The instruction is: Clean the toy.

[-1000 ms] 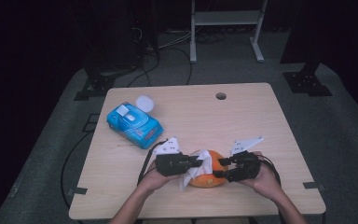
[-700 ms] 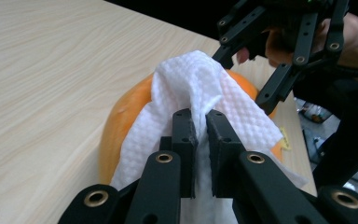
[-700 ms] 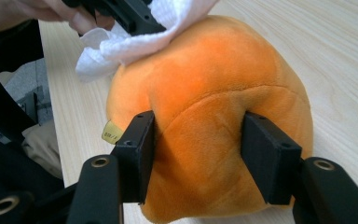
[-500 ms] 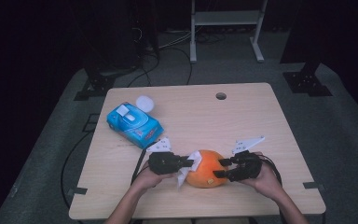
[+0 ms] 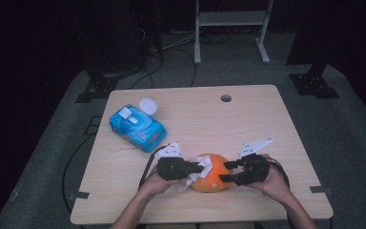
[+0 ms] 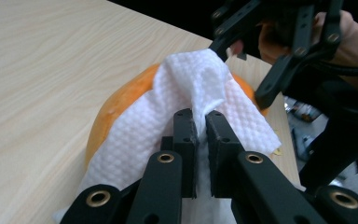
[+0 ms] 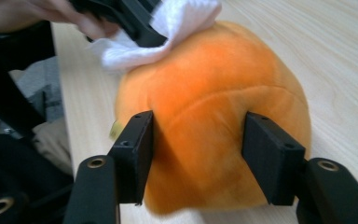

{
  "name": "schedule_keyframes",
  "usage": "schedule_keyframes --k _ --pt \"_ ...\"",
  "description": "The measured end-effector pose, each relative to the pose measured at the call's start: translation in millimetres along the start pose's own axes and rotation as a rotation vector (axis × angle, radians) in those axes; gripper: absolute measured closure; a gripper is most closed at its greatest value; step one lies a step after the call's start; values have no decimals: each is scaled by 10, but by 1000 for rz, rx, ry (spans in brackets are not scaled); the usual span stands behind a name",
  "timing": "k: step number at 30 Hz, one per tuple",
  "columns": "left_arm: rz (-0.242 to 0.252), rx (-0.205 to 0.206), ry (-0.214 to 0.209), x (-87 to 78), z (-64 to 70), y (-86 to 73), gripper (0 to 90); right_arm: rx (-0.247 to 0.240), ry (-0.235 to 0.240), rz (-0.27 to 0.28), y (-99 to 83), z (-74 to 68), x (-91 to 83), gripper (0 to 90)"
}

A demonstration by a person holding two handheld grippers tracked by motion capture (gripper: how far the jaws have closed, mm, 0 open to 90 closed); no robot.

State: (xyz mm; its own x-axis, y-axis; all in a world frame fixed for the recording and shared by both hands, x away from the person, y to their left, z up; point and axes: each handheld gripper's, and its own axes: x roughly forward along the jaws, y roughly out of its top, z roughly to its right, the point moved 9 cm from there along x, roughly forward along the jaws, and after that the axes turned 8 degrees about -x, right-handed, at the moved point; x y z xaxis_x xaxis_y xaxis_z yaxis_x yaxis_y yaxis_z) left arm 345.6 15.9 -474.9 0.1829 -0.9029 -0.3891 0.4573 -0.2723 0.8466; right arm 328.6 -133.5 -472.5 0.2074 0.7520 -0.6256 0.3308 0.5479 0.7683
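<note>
**Op A:** Pale wood tabletop [image 5: 267,124] under the dark room, and I'm taking the orange plush pumpkin [image 5: 211,177] as my landmark. It sits near the front edge of the table, between my two hands. The blue wet-wipe pack [image 5: 137,127] is well behind it and off to the left, with a small white cap [image 5: 148,105] just beyond the pack.

**Op B:** What has each claw got?

**Op A:** My left gripper [image 6: 200,128] has its jaws pinched nearly shut on a white wipe [image 6: 186,93], which drapes over the left top of the pumpkin. My right gripper [image 7: 196,154] is spread wide, one jaw on each flank of the plush, both touching the fabric. I judge it is steadying the toy, not lifting it.

**Op B:** So which way does the wiping run?

**Op A:** The pumpkin lies straight ahead of the left jaws, toward the right gripper. From the high view, the left gripper [image 5: 198,168] comes in from the pumpkin's left and the right gripper [image 5: 226,171] from its right, tips pointing at each other. The wipe is already on the surface, so the left hand is the working one. I expect a stroke across the crown toward the right side, while the right claw braces against the push.
</note>
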Motion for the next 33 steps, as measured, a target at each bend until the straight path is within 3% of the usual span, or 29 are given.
schedule_keyframes --k 2,4,7,9,12,15,18,20,21,26,33 --pt "-3 1 14 -47 -39 2 838 -3 2 3 8 8 -69 401" --pt "-3 -12 2 -58 -49 -12 838 5 7 8 8 4 -76 382" --pt "-8 -11 5 -46 -36 -6 837 -1 5 -19 -24 -23 59 359" --pt "-8 7 16 -54 -2 33 837 -23 -25 -27 -17 -33 110 412" --pt "5 38 17 -75 89 122 836 -58 -76 -23 29 -64 84 504" --pt "18 62 -16 -48 232 187 836 -99 -111 -14 84 -127 90 550" --pt "15 96 -45 1 385 231 835 -136 -114 -18 130 -206 146 560" --pt "-9 126 -32 46 414 212 835 -148 -110 -20 140 -241 191 576" --pt "-18 132 -23 60 394 193 835 -153 -111 -30 132 -244 208 584" --pt "-4 77 -3 10 203 136 836 -127 -91 -27 82 -184 187 615" --pt "13 17 75 -182 -85 96 828 -81 -72 -26 -11 -63 128 625"
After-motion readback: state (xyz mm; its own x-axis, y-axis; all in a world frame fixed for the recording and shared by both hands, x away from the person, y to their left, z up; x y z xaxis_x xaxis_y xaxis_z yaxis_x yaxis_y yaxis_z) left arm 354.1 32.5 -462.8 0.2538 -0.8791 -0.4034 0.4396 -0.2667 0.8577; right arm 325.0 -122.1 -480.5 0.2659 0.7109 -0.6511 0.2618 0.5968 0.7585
